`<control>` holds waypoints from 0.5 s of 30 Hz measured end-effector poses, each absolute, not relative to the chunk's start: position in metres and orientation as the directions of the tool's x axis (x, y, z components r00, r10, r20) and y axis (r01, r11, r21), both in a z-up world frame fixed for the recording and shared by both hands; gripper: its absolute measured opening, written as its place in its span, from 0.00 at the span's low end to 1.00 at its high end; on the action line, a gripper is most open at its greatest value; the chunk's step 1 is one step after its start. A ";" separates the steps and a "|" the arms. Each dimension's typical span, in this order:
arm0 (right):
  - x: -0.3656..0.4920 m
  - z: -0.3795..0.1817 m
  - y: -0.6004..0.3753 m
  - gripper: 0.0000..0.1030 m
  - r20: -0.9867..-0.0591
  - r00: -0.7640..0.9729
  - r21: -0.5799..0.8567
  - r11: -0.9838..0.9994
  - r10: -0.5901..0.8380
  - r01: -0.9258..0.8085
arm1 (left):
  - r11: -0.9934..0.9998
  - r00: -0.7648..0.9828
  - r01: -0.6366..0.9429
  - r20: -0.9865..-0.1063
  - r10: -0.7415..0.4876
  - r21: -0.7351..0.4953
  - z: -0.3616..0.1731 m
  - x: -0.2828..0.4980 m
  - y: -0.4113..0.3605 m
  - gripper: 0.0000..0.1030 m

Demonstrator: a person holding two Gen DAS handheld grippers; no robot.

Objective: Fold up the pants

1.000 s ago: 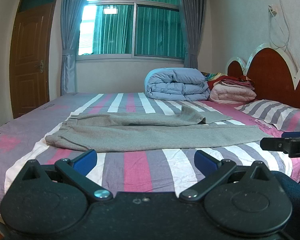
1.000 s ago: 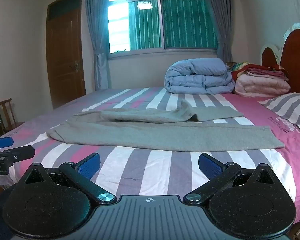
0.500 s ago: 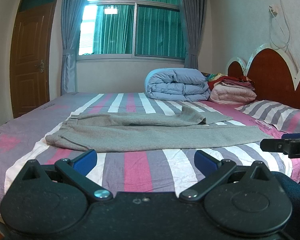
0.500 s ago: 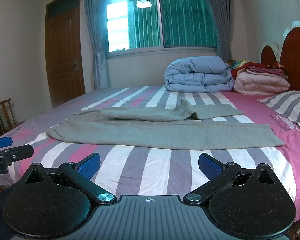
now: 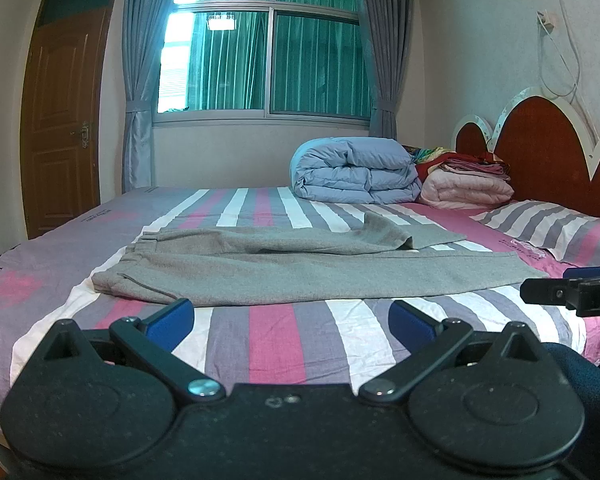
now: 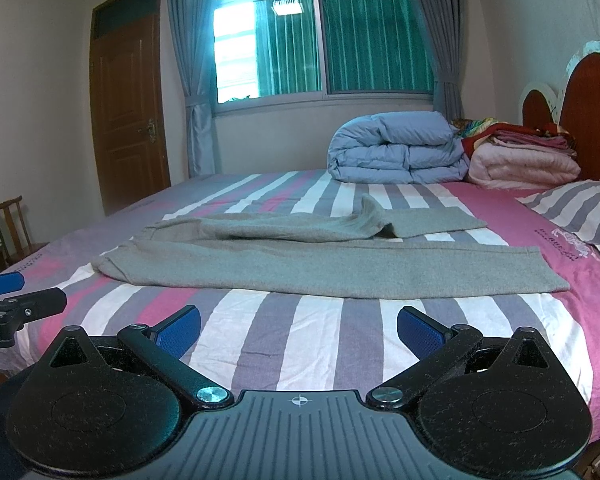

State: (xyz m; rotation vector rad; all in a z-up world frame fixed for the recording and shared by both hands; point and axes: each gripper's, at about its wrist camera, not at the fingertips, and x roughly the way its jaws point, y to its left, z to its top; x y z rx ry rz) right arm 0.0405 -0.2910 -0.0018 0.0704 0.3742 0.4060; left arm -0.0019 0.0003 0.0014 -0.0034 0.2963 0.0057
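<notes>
Left wrist view: pants (image 5: 300, 276) lie ahead across the bed (image 5: 272, 332), long axis left-right, waistband left. Both the left hand-held gripper (image 5: 290, 318) and right hand-held gripper (image 6: 298, 328) hover agape, empty, about equally near.

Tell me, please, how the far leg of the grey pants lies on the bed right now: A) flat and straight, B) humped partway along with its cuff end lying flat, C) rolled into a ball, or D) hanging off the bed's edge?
B: the far leg of the grey pants rises into a humped crease partway along, and its cuff end lies flat on the striped sheet, while the near leg is straight.
</notes>
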 end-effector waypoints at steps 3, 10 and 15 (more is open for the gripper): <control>0.040 -0.003 -0.291 1.00 -0.341 0.852 0.141 0.917 0.398 -0.372 | 1.000 0.956 -0.007 -0.292 0.006 -0.003 0.001 -0.002 0.000 0.94; 0.040 -0.003 -0.291 1.00 -0.343 0.851 0.141 0.918 0.397 -0.371 | 1.000 0.956 -0.006 -0.292 0.005 -0.003 0.001 -0.002 0.000 0.94; 0.040 -0.003 -0.291 1.00 -0.344 0.851 0.141 0.918 0.397 -0.371 | 1.000 0.956 -0.008 -0.292 0.006 -0.003 0.001 -0.002 0.000 0.94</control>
